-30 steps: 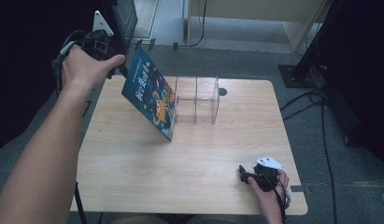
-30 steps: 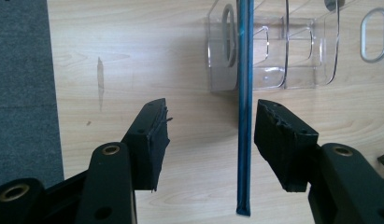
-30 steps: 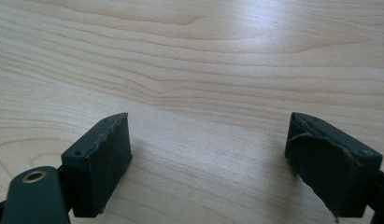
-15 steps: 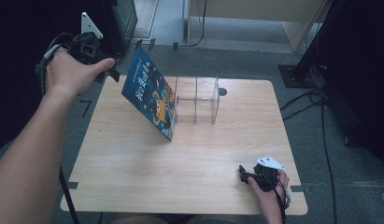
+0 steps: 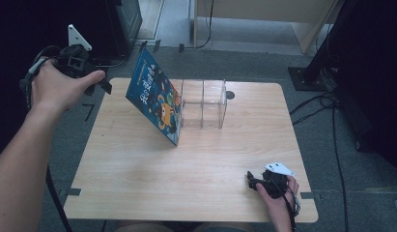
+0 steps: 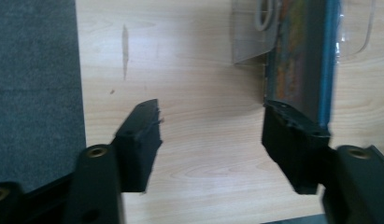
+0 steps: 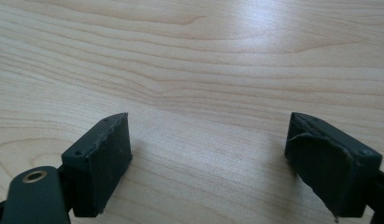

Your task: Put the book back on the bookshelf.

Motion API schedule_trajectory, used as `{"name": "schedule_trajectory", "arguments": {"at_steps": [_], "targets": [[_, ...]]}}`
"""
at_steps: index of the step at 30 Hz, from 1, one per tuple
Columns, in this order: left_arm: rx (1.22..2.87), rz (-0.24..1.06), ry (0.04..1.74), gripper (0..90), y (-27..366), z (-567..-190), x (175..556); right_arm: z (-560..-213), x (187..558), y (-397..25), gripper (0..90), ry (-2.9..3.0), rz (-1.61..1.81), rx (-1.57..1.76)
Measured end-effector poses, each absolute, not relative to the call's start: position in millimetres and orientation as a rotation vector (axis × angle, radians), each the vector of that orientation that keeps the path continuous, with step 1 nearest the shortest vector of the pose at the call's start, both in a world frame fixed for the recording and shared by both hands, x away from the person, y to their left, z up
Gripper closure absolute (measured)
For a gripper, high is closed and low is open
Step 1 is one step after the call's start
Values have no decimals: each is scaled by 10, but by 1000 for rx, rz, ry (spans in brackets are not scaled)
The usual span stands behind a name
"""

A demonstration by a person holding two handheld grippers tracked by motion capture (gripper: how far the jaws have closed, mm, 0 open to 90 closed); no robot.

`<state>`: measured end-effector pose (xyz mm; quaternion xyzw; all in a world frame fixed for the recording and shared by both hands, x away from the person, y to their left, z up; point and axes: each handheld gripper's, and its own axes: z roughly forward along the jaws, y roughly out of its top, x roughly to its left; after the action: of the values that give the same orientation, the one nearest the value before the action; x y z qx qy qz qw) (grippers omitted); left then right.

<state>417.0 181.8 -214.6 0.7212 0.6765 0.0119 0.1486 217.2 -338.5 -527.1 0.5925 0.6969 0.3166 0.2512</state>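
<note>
Since the earlier frames your left gripper (image 5: 97, 82) has drawn back from the book (image 5: 155, 99) toward the upper left of the high view, and it now hangs past the table's (image 5: 186, 183) left edge over the grey floor (image 5: 85, 121). Your right gripper (image 5: 251, 182) has not shifted; it sits low at the lower right of the high view, near the table's front edge.

Your left gripper is released: in the left gripper view its jaws stand wide apart with bare wood between them and nothing in their grip. In that view the book (image 6: 299, 60) rises in the upper right, just behind the right-hand jaw, and you cannot tell from it whether the jaw touches the cover; the high view shows the two well apart. The floor (image 6: 35, 84) takes the left strip of that view.

Your right gripper (image 7: 210, 158) is released too, jaws spread wide with only the tabletop (image 7: 203, 60) between them.

The book stands tilted on its lower edge in the upper middle of the high view, its top leaning left toward your left hand (image 5: 58, 89), its dark illustrated cover facing the front of the table. Its back rests against the left wall of the clear organiser (image 5: 203, 104), a see-through box with upright dividers that sits just right of it. A small dark round mark (image 5: 230, 94) lies on the table just right of the organiser.
</note>
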Motion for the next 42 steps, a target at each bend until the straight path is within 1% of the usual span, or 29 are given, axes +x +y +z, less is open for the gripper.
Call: {"name": "schedule_trajectory", "arguments": {"at_steps": [5,8,10,14,16,22,25,29,33,37,39,42], "targets": [[2075,-3,1940,225,1857,-2266,4118,-5271,2170,-3381,143,1892,860,1617],[2077,0,1949,141,1865,-2351,4087,-5270,2170,-3379,143,1890,859,1618],[2074,-2,1951,130,1872,-2394,4075,-5270,2170,-3379,143,1890,859,1618],[2060,20,1974,75,1911,-2512,4051,-5271,2170,-3380,143,1891,860,1617],[2049,37,1980,13,1929,-2567,4037,-5270,2170,-3379,143,1890,859,1618],[2076,54,1995,0,1939,-2810,3975,-5270,2170,-3378,143,1890,860,1619],[2052,87,1991,0,1962,-2932,3937,-5271,2170,-3379,143,1891,859,1619],[2051,76,1998,0,1982,-3103,3912,-5271,2170,-3379,143,1891,859,1618],[2058,96,1997,0,1968,-3252,3877,-5271,2170,-3379,143,1891,859,1619],[2055,132,1984,0,1944,-3351,3841,-5271,2170,-3379,143,1891,859,1617],[2056,171,1975,0,1918,-3407,3819,-5271,2170,-3379,143,1891,859,1619],[2055,173,1963,0,1886,-3499,3791,-5271,2170,-3379,143,1891,859,1618]]}}
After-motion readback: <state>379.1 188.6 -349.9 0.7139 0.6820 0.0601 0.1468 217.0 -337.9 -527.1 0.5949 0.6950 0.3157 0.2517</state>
